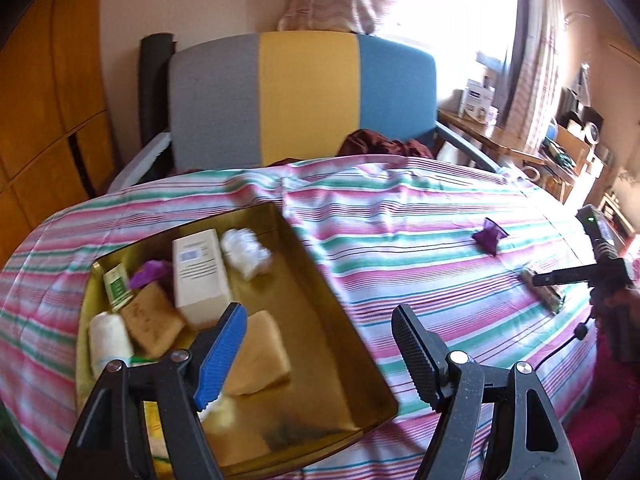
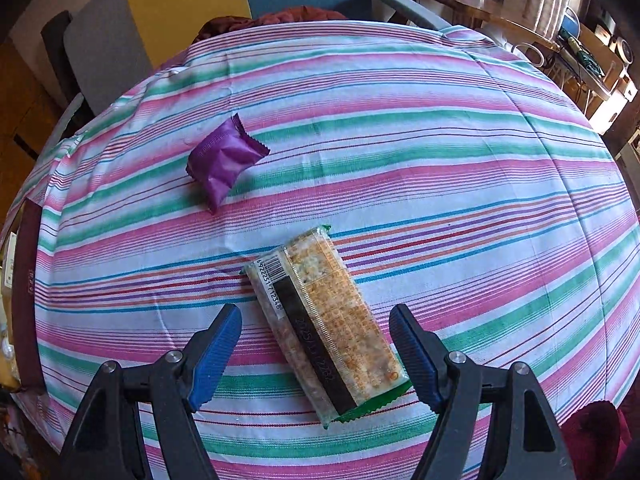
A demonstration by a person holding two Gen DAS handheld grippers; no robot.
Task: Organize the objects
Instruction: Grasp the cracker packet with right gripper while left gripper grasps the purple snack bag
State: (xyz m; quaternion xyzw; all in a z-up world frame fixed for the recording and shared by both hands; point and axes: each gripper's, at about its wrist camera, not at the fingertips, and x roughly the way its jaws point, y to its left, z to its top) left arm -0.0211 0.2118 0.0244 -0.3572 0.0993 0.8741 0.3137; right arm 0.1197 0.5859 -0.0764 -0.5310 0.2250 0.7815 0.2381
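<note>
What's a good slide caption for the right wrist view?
Open right gripper straddles a snack bar; purple packet beyond.

The left gripper (image 1: 320, 356) is held low and pointing forward, its jaws spread wide with nothing between them; one finger (image 1: 218, 360) shows a blue ribbed pad, the other (image 1: 418, 356) a dark ribbed face; both fingers stand clear of any contact. The right gripper (image 2: 316, 356) is likewise spread wide, tilted down toward the surface beneath it; its blue pads (image 2: 214, 360) face each other across the gap and touch nothing. In the left wrist view the right gripper (image 1: 560, 280) shows from the side at the far right, reaching in low and level; part of the person's hand (image 1: 618, 304) wraps its handle.
</note>
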